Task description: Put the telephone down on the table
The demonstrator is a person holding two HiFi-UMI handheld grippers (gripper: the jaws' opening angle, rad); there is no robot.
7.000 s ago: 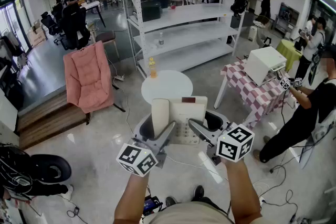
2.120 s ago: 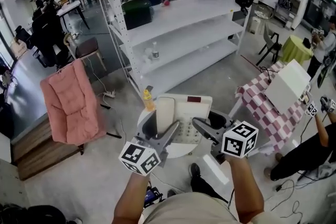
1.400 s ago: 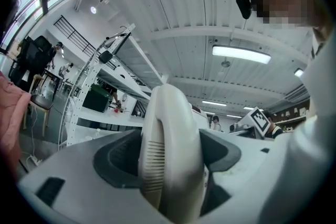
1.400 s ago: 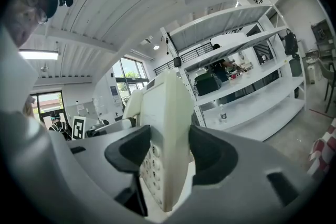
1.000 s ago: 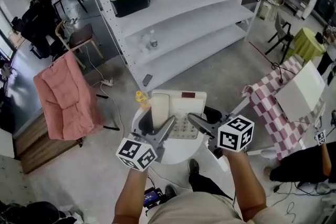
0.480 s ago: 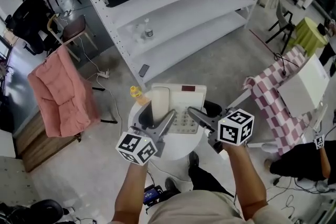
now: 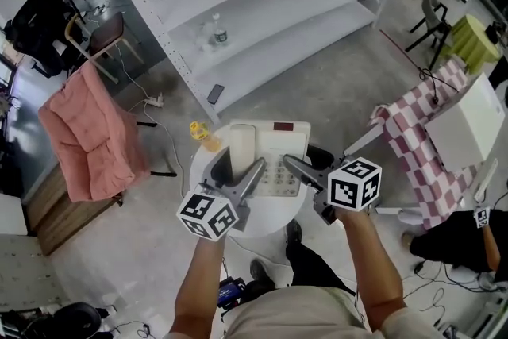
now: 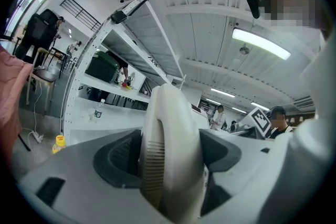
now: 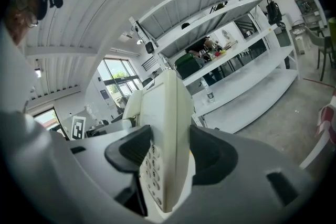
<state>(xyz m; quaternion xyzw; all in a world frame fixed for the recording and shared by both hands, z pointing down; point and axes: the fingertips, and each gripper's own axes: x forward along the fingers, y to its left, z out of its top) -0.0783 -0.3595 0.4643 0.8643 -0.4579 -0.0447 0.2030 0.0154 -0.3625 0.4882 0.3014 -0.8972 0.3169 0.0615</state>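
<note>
Head view: the telephone (image 7: 267,157) hangs over the round white table (image 7: 266,217) — your left gripper (image 7: 240,167) is clamped on its handset end, and your right gripper (image 7: 305,164) is clamped on its keypad edge. Since half a second ago it sits further over the tabletop — the yellow bottle (image 7: 205,136) is just beside the table's far rim.

Pink chair (image 7: 86,131), white shelving (image 7: 270,12)

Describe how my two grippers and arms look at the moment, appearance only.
Both are matte grey two-jaw tools with dark inner pads. The left claw carries a white cube printed with black square markers; the right claw has a matching cube. Forearms are bare; a beige shirt shows below.
</note>
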